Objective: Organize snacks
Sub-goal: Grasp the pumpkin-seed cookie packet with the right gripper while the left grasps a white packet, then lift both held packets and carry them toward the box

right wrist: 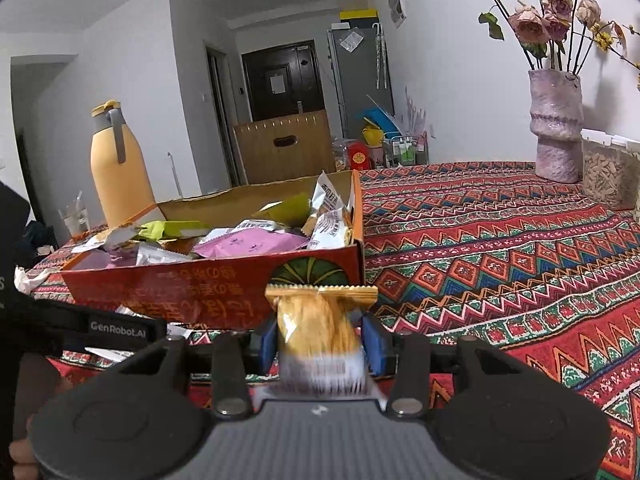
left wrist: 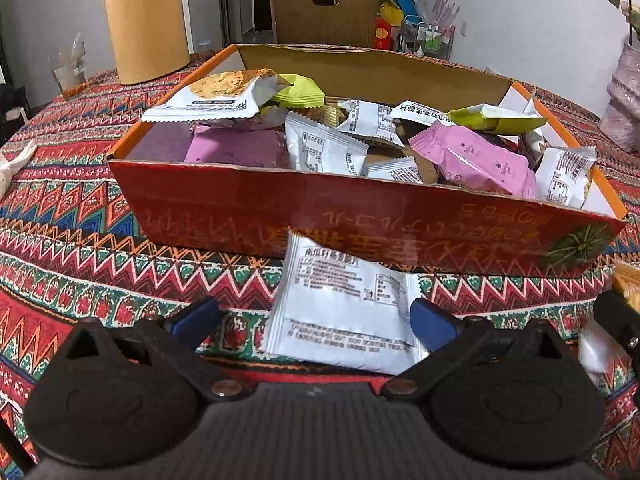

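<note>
A red cardboard box (left wrist: pixel 256 204) (right wrist: pixel 180 284) full of white, pink, purple and green snack packets stands on the patterned tablecloth. A white snack packet (left wrist: pixel 340 300) lies flat on the cloth, leaning against the box's near wall. My left gripper (left wrist: pixel 316 318) hovers over it, open, with a blue pad on each side of the packet and not touching it. My right gripper (right wrist: pixel 320 340) is shut on an orange-and-white snack packet (right wrist: pixel 316 328), held upright just in front of the box's right corner.
A yellow thermos (left wrist: pixel 146 20) (right wrist: pixel 118 168) and a glass (left wrist: pixel 72 68) stand behind the box's left end. A pink vase (right wrist: pixel 556 128) with dried flowers and a clear container (right wrist: pixel 608 172) sit at the table's far right. A cardboard carton (left wrist: pixel 324 8) stands beyond the table.
</note>
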The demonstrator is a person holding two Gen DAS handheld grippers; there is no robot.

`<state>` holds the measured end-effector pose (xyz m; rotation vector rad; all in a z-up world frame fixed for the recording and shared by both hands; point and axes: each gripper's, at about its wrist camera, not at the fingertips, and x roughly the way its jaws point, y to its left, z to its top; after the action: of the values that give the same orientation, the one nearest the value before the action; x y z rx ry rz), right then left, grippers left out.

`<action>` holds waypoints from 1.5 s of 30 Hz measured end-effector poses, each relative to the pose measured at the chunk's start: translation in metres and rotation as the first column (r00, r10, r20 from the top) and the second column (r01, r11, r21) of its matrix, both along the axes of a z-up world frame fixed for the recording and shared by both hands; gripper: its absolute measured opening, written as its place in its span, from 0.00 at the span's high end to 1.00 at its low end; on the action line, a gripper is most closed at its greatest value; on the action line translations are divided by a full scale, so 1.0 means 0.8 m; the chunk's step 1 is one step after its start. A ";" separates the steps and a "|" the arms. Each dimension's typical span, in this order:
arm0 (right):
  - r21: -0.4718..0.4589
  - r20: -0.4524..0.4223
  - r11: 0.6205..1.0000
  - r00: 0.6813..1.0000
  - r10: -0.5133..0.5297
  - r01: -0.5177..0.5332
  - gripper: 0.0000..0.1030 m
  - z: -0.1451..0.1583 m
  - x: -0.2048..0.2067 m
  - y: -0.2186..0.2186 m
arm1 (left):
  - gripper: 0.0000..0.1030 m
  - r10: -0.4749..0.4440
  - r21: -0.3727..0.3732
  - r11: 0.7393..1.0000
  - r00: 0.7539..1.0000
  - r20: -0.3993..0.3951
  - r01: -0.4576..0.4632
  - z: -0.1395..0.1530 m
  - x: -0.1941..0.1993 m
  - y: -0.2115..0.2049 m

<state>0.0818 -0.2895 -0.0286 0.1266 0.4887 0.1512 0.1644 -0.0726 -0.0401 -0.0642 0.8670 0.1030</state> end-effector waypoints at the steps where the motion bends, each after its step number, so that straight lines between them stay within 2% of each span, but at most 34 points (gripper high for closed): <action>1: -0.001 0.002 1.000 1.000 0.000 0.000 0.58 0.000 0.000 0.000 | 0.00 -0.002 0.004 1.000 1.000 0.004 0.002 -0.001 0.000 -0.001; 8: -0.008 -0.002 1.000 1.000 0.011 -0.011 0.61 -0.001 0.000 0.003 | 0.00 -0.013 0.017 1.000 1.000 0.023 0.012 -0.006 -0.001 -0.008; 11: -0.012 -0.012 1.000 1.000 0.016 -0.016 0.69 -0.002 0.001 0.005 | 0.01 -0.019 0.020 1.000 0.999 0.026 0.018 -0.007 -0.002 -0.010; 13: -0.015 -0.016 1.000 1.000 0.014 -0.015 0.71 -0.003 0.002 0.006 | 0.05 -0.033 0.015 0.999 0.999 0.033 0.032 -0.006 -0.005 -0.011; 16: -0.015 -0.021 1.000 1.000 0.004 -0.004 0.71 -0.003 0.003 0.005 | 0.19 -0.058 0.016 0.998 0.997 0.050 0.058 -0.002 -0.010 -0.013; 18: -0.017 -0.024 1.000 1.000 -0.002 0.002 0.67 -0.003 0.004 0.005 | 0.41 -0.079 0.017 0.997 0.995 0.069 0.078 0.001 -0.015 -0.016; 19: -0.018 -0.025 1.000 1.000 -0.004 0.003 0.58 -0.004 0.004 0.005 | 0.47 -0.085 0.015 0.996 0.993 0.077 0.085 0.003 -0.019 -0.017; 20: -0.021 -0.024 1.000 1.000 -0.008 0.007 0.53 -0.004 0.004 0.005 | 0.66 -0.096 0.009 0.995 0.992 0.083 0.096 0.005 -0.021 -0.017; 21: -0.022 -0.022 1.000 1.000 -0.011 0.010 0.46 -0.003 0.004 0.004 | 0.74 -0.106 0.002 0.994 0.991 0.085 0.106 0.006 -0.024 -0.017; 26: -0.040 -0.032 0.999 0.999 -0.023 0.022 0.33 0.001 0.001 0.003 | 0.82 -0.131 -0.014 0.991 0.986 0.102 0.133 0.015 -0.040 -0.012; 28: -0.055 -0.036 0.998 0.999 -0.020 0.018 0.25 0.002 -0.005 0.004 | 0.82 -0.135 -0.019 0.990 0.984 0.113 0.138 0.019 -0.046 -0.009; 36: -0.089 -0.108 0.996 0.994 -0.026 0.017 0.23 -0.004 -0.001 0.006 | 0.82 -0.145 -0.052 0.987 0.980 0.135 0.153 0.030 -0.056 0.004; 41: -0.086 -0.152 0.996 0.988 -0.033 0.021 0.27 -0.008 0.025 0.005 | 0.82 -0.163 -0.053 0.983 0.973 0.166 0.174 0.043 -0.068 0.007; 43: -0.084 -0.179 0.996 0.984 -0.024 0.009 0.43 -0.012 0.034 0.006 | 0.82 -0.165 -0.052 0.983 0.971 0.174 0.177 0.047 -0.071 0.008; 45: -0.091 -0.190 0.996 0.982 -0.021 0.003 0.47 -0.015 0.036 0.007 | 0.82 -0.167 -0.045 0.983 0.969 0.180 0.178 0.049 -0.072 0.007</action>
<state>0.1107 -0.2837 -0.0402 0.0552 0.6852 0.1052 0.1067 -0.0666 -0.0008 -0.0540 0.6958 -0.0917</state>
